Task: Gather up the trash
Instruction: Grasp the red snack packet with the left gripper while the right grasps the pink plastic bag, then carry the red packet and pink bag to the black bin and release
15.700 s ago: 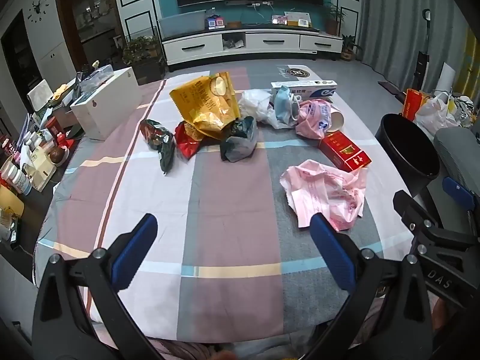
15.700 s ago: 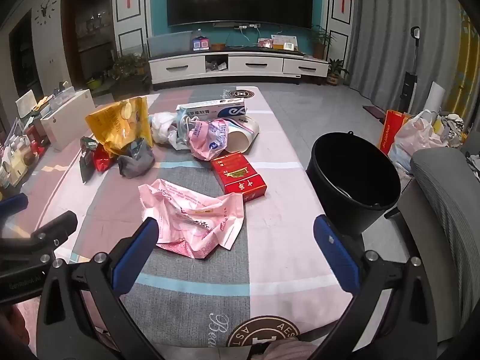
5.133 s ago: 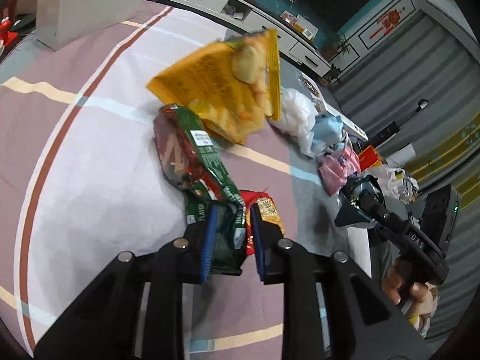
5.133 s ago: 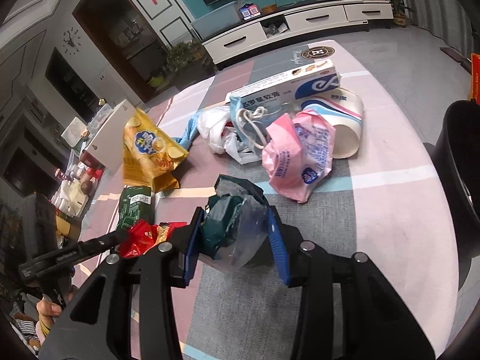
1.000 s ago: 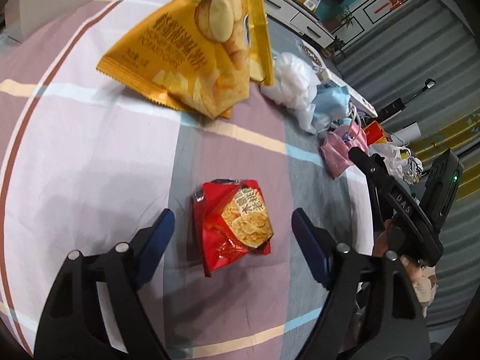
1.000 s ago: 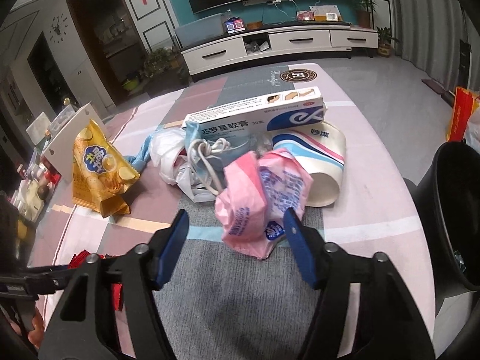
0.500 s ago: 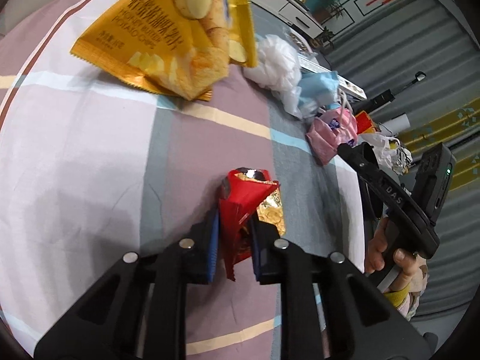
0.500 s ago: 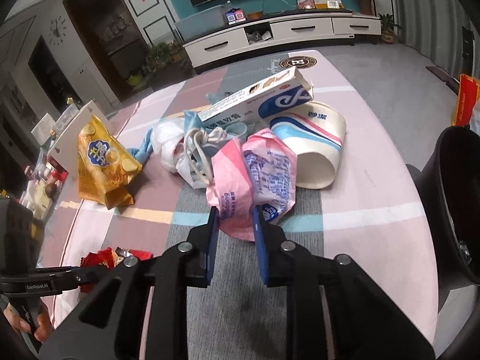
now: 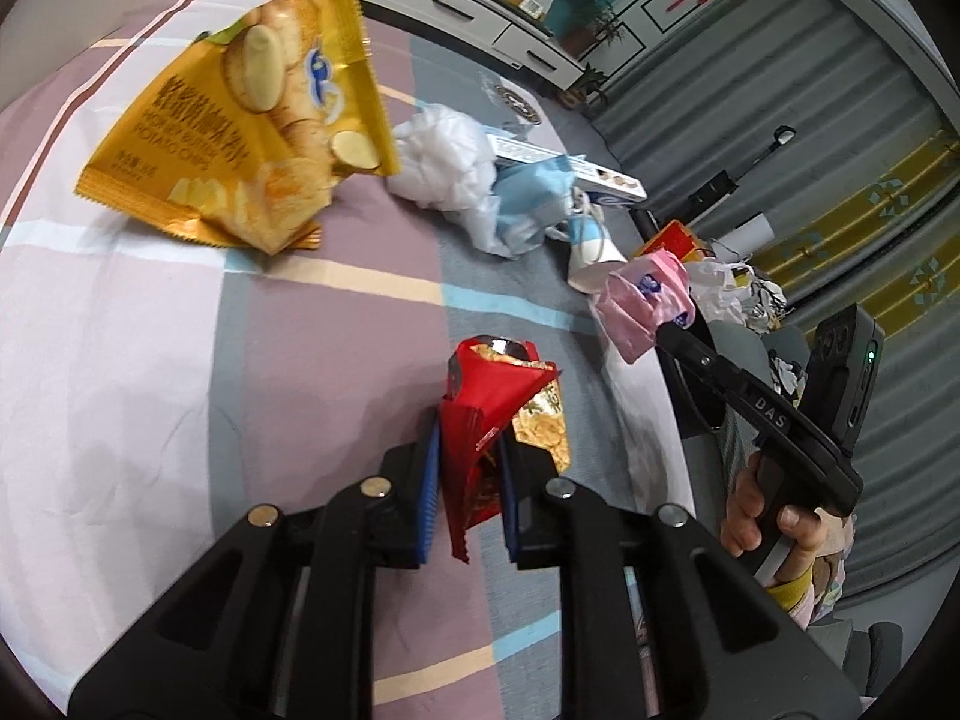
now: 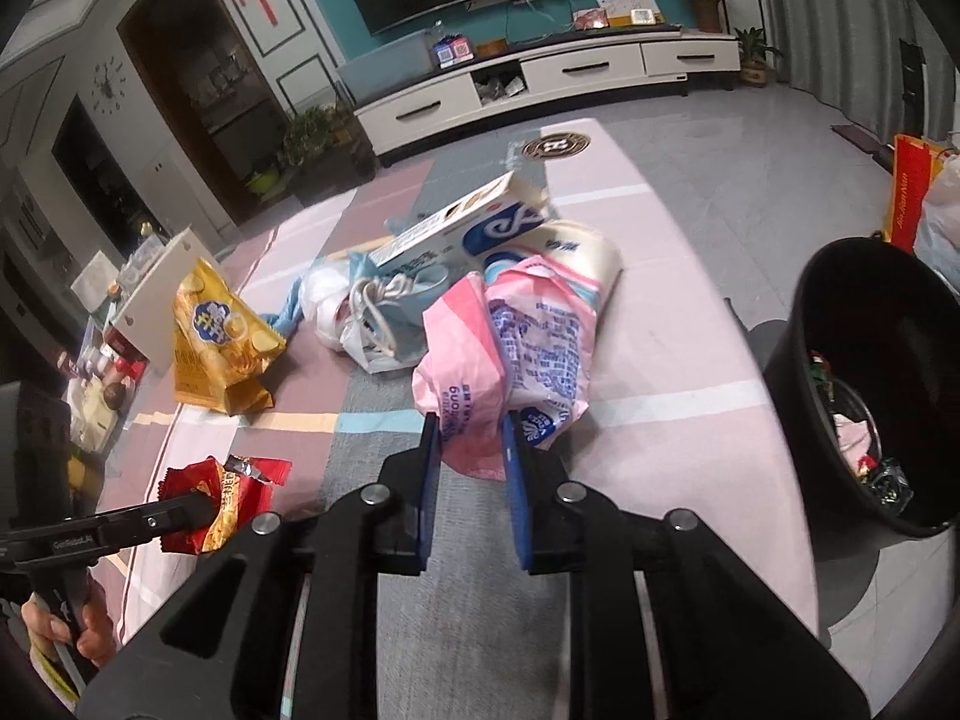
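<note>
The counter (image 10: 672, 360), under its striped cloth, fills the middle of both views, and the black bin (image 10: 870, 384) stands off its edge at the right of the right-wrist view, with a few scraps already lying in its bottom.

A second ago both tongs were spread wide above their targets; now each has closed on one. The right tongs (image 10: 471, 450), low in the centre of their own view, pinch the crumpled pink plastic bag (image 10: 510, 348) by its near edge, the blue pads pressed into the film. The rest of the bag looks to rest on the cloth against the heap in the middle of the frame.

The left tongs (image 9: 471, 474), at the bottom centre of the left-wrist view, are clamped on the red snack wrapper (image 9: 492, 408). It now stands on end between the pads, folded and squeezed thin, where a second ago it lay flat and open on the cloth. It seems to have left the counter.

Both grips being made, the next stage is probably the carry across to the bin.

The yellow chip bag (image 9: 252, 138) at upper left, the white crumpled plastic (image 9: 444, 162) and the blue-and-white carton (image 10: 468, 228) are untouched, so several pieces remain.
</note>
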